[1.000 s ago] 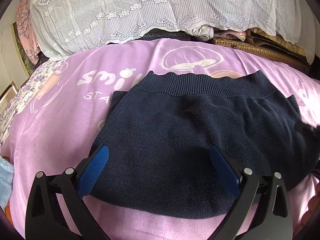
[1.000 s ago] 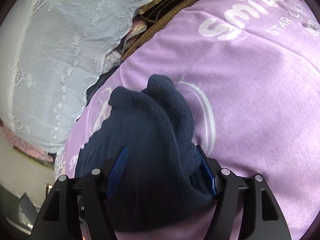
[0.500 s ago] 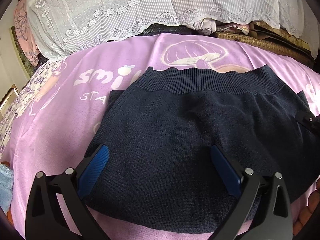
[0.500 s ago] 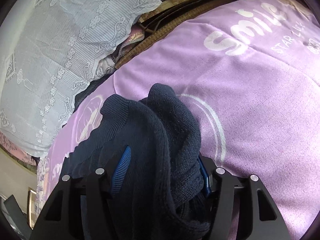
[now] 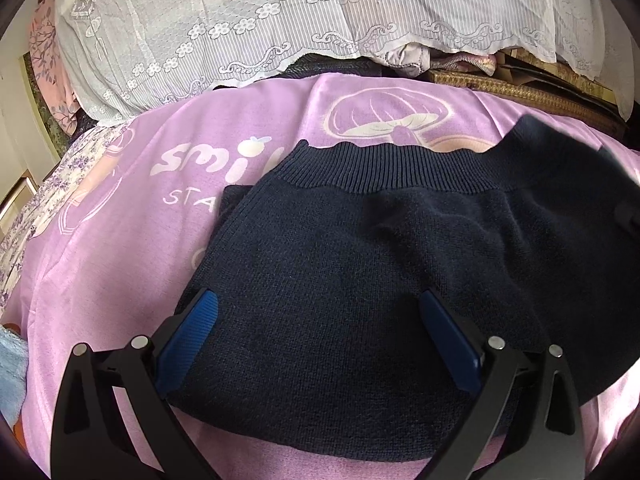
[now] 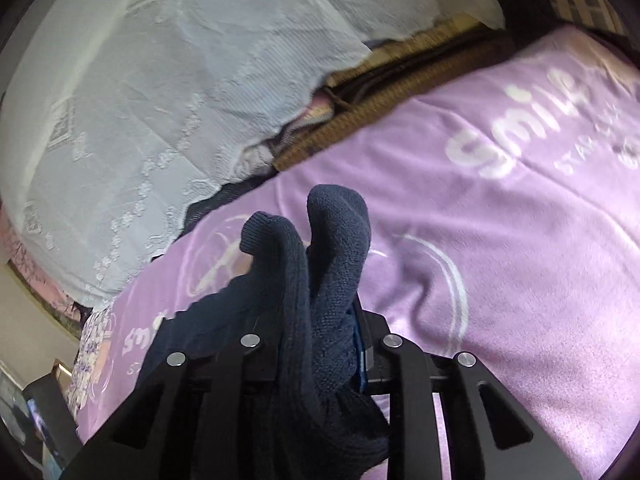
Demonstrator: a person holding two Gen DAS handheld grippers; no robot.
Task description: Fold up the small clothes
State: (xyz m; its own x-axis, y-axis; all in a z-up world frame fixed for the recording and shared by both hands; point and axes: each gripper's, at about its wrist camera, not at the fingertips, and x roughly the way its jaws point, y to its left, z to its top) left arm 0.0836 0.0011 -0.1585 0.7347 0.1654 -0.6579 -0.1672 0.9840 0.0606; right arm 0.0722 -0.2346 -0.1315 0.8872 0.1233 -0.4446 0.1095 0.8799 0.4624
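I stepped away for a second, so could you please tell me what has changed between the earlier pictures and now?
The right tool has just been closing and now pinches the navy knit garment, lifting its right edge off the purple blanket. The left tool stayed open over the garment's near edge.

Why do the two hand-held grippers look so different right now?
The left hand-held gripper is open, its blue pads wide apart over the flat navy knit garment. The right hand-held gripper has just been closing and now pinches a bunched-up edge of that garment, lifting it off the purple blanket. Both have black fingers with blue pads.
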